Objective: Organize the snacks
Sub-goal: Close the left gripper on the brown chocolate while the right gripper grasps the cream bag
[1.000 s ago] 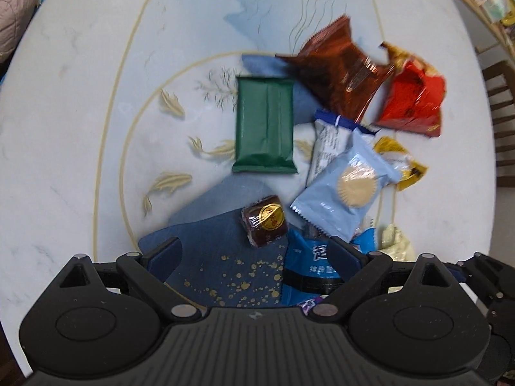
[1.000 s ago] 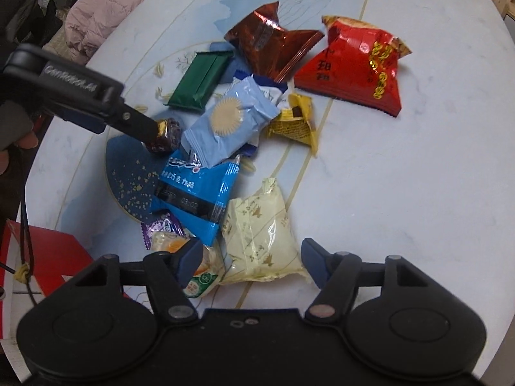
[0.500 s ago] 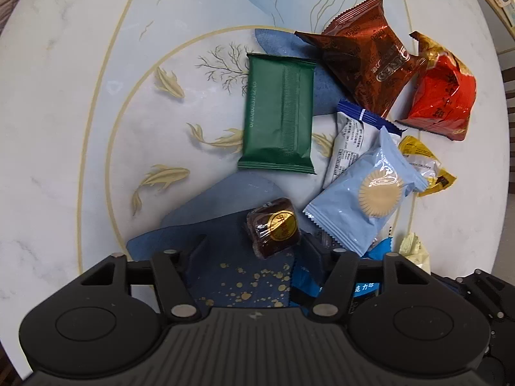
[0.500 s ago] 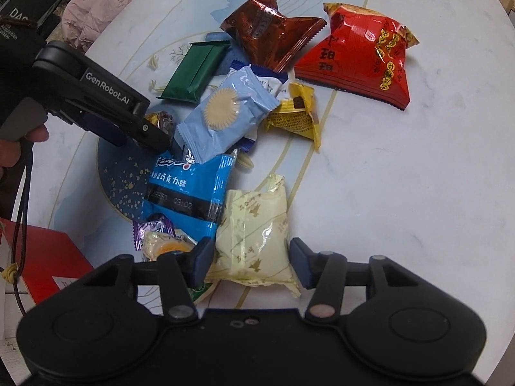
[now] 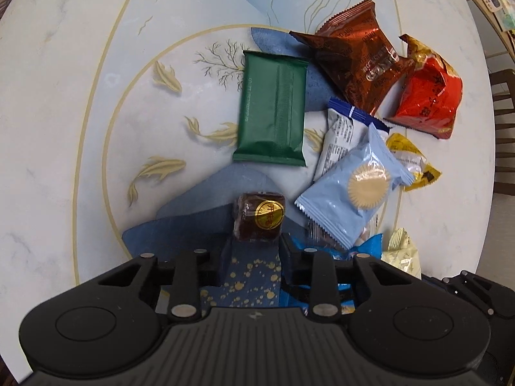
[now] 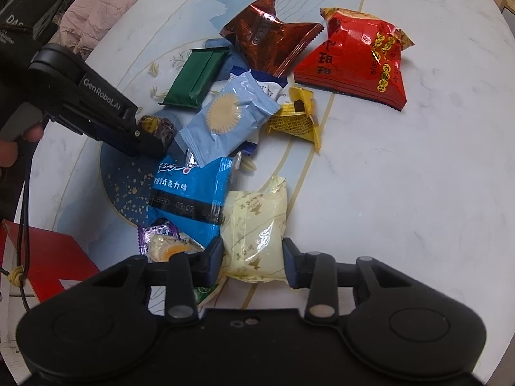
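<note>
My left gripper pinches the brown candy; my right gripper brackets the cream packet, contact unclear. Around it, snacks lie unsorted.

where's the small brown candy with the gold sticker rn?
Left wrist view, lower centre: the brown candy sits between the left gripper fingertips, over the dark blue gold-speckled patch of the table, just left of the light blue wrapper.

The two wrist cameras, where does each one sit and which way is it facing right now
Left wrist: on the left gripper, looking along its fingers at the brown candy; only those fingers show.
Right wrist: on the right gripper, looking across the table, fingers flanking the cream packet; the person's hand shows.
Shared: green packet, light blue packet.
</note>
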The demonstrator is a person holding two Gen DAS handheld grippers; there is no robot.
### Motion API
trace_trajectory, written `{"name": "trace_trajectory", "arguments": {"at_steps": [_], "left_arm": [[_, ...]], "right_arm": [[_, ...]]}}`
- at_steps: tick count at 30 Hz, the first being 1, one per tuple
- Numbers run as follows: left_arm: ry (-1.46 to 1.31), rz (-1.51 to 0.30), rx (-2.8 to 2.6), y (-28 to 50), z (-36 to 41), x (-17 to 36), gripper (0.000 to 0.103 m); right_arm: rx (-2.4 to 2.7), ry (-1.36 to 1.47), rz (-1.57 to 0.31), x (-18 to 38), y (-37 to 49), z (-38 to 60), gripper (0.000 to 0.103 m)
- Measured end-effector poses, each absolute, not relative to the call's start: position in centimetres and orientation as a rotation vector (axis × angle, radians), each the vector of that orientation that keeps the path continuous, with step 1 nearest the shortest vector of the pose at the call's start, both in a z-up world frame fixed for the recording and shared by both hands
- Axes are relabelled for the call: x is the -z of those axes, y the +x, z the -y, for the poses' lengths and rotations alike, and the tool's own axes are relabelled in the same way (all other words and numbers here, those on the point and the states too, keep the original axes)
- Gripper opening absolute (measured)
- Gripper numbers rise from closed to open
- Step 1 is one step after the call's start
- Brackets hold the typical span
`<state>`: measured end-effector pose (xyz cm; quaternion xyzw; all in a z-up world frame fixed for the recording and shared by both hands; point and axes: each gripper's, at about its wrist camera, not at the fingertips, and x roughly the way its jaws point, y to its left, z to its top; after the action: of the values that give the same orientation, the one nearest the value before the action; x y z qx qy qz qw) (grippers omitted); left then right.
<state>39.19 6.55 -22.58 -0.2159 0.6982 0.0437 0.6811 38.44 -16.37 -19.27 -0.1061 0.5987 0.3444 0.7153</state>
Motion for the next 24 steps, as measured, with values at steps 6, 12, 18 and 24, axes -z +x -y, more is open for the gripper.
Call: {"name": "trace_trajectory", "arguments": {"at_steps": [6, 12, 18, 24], "left_arm": [[-0.481, -1.529, -0.099, 38.7, -6.5, 19.5, 0.045], [-0.444, -1.466, -0.054, 39.4, -6.0, 15.7, 0.076], [-0.31, -1.499, -0.114, 40.5, -4.6, 18.3, 0.076], [-0.305, -1.519, -0.13, 40.9, -4.6, 20.3, 0.075]], "right_arm": [[-0.769, -0.225, -1.304, 18.3, 37.9, 16.8, 0.037], [-0.786, -0.212, -1.278, 16.7, 37.6, 17.4, 0.037], [-0.785, -0.181, -1.269, 16.3, 37.8, 17.6, 0.037], [-0.786, -0.164, -1.28, 16.9, 37.9, 17.5, 0.037]]}}
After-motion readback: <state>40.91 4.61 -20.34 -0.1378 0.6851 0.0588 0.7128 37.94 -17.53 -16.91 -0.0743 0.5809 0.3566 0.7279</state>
